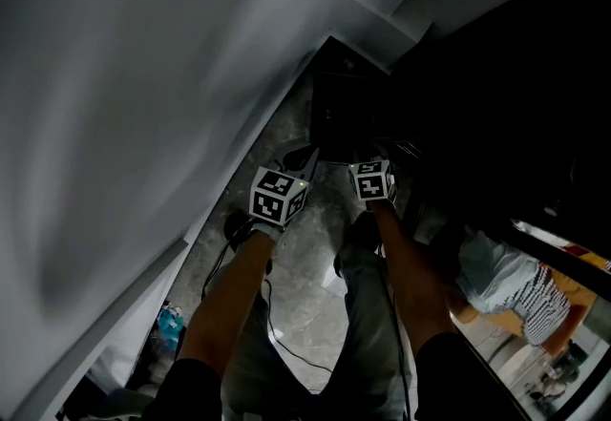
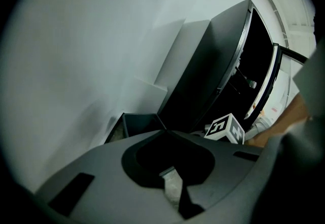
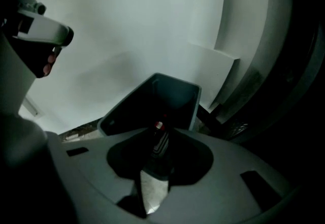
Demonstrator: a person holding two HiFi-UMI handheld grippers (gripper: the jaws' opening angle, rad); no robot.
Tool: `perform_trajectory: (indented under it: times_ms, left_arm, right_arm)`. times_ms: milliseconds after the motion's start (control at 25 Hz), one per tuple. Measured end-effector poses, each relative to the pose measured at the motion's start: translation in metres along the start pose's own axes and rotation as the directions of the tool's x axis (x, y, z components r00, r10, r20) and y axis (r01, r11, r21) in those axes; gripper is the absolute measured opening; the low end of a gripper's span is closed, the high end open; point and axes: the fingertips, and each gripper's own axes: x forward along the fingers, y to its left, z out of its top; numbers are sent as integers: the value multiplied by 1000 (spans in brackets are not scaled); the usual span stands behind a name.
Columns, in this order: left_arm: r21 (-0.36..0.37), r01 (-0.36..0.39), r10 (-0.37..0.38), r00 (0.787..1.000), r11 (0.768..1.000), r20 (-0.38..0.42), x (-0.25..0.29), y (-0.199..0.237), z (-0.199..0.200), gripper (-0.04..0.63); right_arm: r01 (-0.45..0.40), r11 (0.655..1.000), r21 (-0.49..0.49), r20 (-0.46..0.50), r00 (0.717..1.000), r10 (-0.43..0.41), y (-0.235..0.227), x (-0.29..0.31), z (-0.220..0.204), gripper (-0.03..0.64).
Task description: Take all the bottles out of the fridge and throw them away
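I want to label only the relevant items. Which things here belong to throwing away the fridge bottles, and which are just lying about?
Belong to the job:
- bottle with a red cap, between the jaws of the right gripper
- bin
- fridge

Just lying about:
- blue object on the floor
- cable on the floor

On my feed the left forearm (image 1: 229, 295) and right forearm (image 1: 410, 276) reach forward and down, side by side and close together. My left gripper (image 2: 175, 187) tilts gently downward, its jaws a narrow gap apart with nothing between them. My right gripper (image 3: 155, 167) points steeply down, its jaws clamped on a dark, red-capped bottle (image 3: 160, 139).
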Motion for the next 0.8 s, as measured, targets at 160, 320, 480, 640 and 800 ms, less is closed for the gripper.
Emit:
perform_trajectory:
  times_ms: [160, 320, 480, 640, 800]
  left_arm:
    - [9, 19, -19, 1000, 1000, -22, -19, -18, 23, 3]
    - [29, 43, -42, 999, 999, -31, -45, -39, 64, 3]
    - [49, 74, -72, 997, 996, -42, -78, -64, 110, 3]
    - [100, 137, -132, 989, 985, -59, -115, -94, 159, 3]
    - [124, 187, -179, 981, 975, -69, -165, -130, 200, 3]
  right_arm:
    - [9, 999, 40, 46, 999, -11, -3, -44, 28, 51]
    - [19, 997, 70, 81, 996, -25, -6, -98, 64, 9]
    - [23, 989, 149, 135, 990, -43, -7, -163, 107, 8]
    - [35, 963, 266, 209, 974, -93, -3, -240, 153, 8]
    - [30, 943, 332, 282, 951, -129, 12, -326, 187, 8]
